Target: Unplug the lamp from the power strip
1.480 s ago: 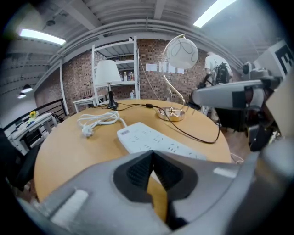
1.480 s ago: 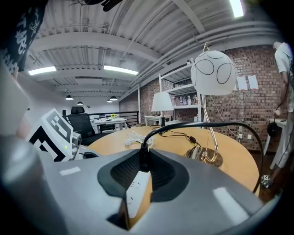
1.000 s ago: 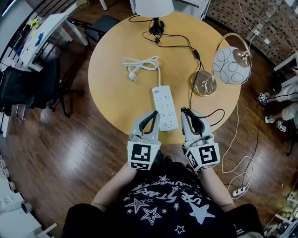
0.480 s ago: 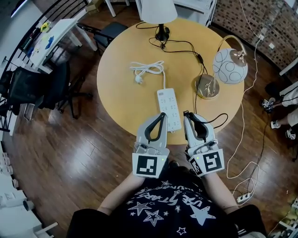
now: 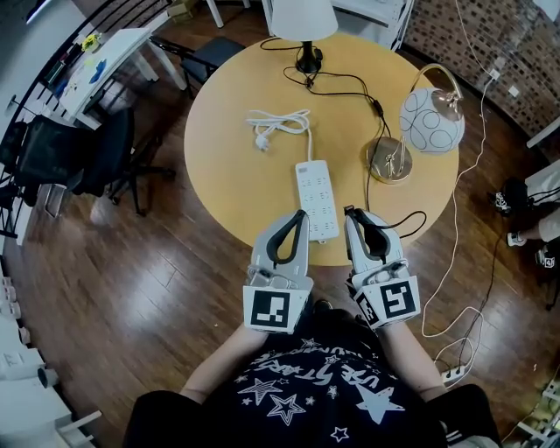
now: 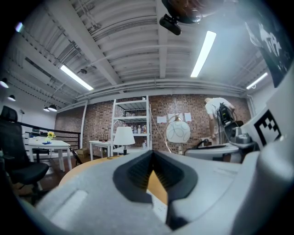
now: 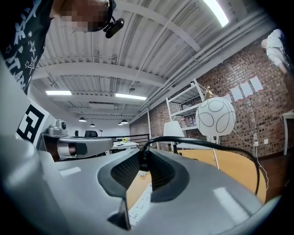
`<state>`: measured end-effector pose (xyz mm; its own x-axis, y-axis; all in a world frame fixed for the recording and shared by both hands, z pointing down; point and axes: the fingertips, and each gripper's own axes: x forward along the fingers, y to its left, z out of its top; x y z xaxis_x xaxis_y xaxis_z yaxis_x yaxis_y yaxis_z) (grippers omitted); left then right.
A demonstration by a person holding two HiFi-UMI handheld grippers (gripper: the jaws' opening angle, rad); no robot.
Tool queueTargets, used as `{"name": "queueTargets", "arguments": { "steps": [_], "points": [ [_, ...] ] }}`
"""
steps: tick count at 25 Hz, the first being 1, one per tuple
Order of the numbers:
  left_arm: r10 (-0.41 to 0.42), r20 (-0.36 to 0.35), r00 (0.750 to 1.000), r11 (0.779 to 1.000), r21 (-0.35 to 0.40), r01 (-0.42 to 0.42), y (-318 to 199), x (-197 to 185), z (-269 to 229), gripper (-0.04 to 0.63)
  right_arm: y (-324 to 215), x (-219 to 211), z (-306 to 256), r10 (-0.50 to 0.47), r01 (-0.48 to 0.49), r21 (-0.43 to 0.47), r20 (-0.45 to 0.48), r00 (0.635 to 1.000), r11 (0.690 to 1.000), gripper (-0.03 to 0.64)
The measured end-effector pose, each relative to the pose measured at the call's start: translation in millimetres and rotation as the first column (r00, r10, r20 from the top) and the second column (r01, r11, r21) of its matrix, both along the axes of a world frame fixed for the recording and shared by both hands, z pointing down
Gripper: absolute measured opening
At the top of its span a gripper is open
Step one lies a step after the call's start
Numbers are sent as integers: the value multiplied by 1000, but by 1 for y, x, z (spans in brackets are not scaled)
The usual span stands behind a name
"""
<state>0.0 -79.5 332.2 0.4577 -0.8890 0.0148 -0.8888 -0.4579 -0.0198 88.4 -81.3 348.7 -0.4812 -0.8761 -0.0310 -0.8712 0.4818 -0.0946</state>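
Your right gripper (image 7: 142,159): clenched at its tips on the small black hard-plastic plug (image 7: 143,164) of the thin black lamp cord (image 7: 206,143), which looks out of its socket, just beside the long white multi-socket power strip (image 5: 317,197) on the round pale-wood table (image 5: 227,166); your left gripper (image 6: 152,153): jaws pressed together on nothing. Handling, as judged: plug light, rigid and smooth-sided, so grip its body, never the limp cord; strip light and apt to slide, so pin its casing. Cord seems to run to the white-shaded, black-stemmed lamp (image 5: 304,17) at the far edge
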Motion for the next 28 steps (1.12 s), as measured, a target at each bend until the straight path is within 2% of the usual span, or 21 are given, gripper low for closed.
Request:
{"name": "queueTargets", "arguments": {
  "steps": [13, 17, 28],
  "points": [
    [8, -3, 1000, 1000, -14, -8, 5, -2, 6, 5, 4, -9, 4, -22, 22, -4, -31, 999, 1000, 57],
    [0, -27, 1000, 1000, -28, -1, 4, -6, 4, 5, 4, -17, 0, -44, 45, 10, -49, 998, 999, 57],
    [11, 0, 1000, 999, -51, -11, -1, -4, 12, 5, -2, -17, 4, -45, 46, 1, -42, 998, 999, 57]
  ]
}}
